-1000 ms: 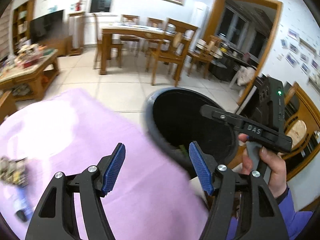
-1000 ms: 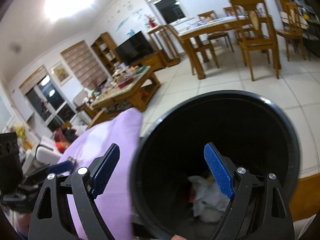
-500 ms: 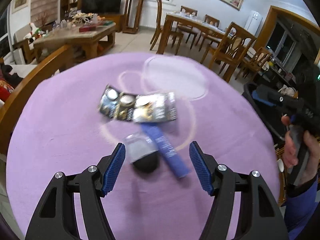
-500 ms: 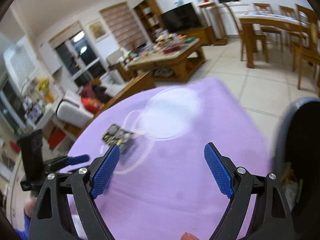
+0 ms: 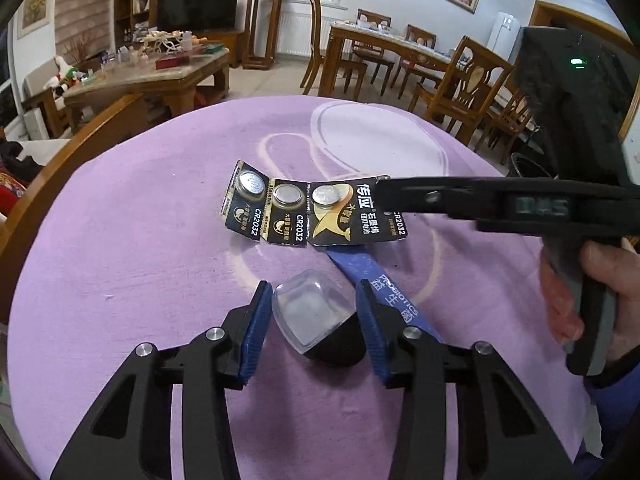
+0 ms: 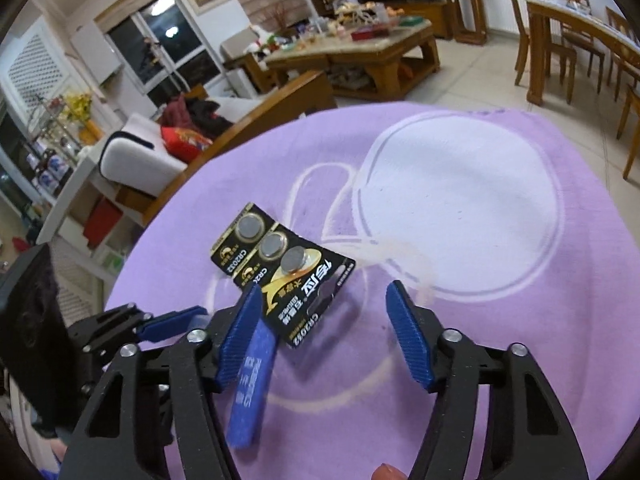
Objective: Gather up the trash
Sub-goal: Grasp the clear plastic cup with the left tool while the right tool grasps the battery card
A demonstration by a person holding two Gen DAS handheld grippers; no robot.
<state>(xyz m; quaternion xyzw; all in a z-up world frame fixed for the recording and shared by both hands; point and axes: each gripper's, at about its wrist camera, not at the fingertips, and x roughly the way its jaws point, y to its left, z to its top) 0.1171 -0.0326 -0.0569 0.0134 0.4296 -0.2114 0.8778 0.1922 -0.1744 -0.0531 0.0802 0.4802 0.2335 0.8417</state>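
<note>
On the purple tablecloth [image 5: 120, 240] lies a black card of coin batteries [image 5: 296, 208], with a blue sachet strip [image 5: 384, 292] poking out from under it. A small black cup with a clear domed lid [image 5: 316, 320] sits between the fingers of my left gripper [image 5: 312, 328]. Its jaws are closing and the pads stand close on either side of the cup without visibly pressing it. My right gripper [image 6: 324, 320] hovers over the battery card [image 6: 276, 264]. Its jaws are closing too, and the card's near corner lies between them, ungripped. The strip [image 6: 252, 384] runs under its left finger.
A dark bin rim [image 5: 524, 164] shows past the table's right edge. A curved wooden chair back [image 5: 80, 136] hugs the left edge. A coffee table [image 5: 168, 76] and a dining set [image 5: 400, 52] stand on the tiled floor beyond.
Both grippers swung away from the black bin to the purple table and came down over the trash. Both pairs of jaws have narrowed, the left around the domed cup.
</note>
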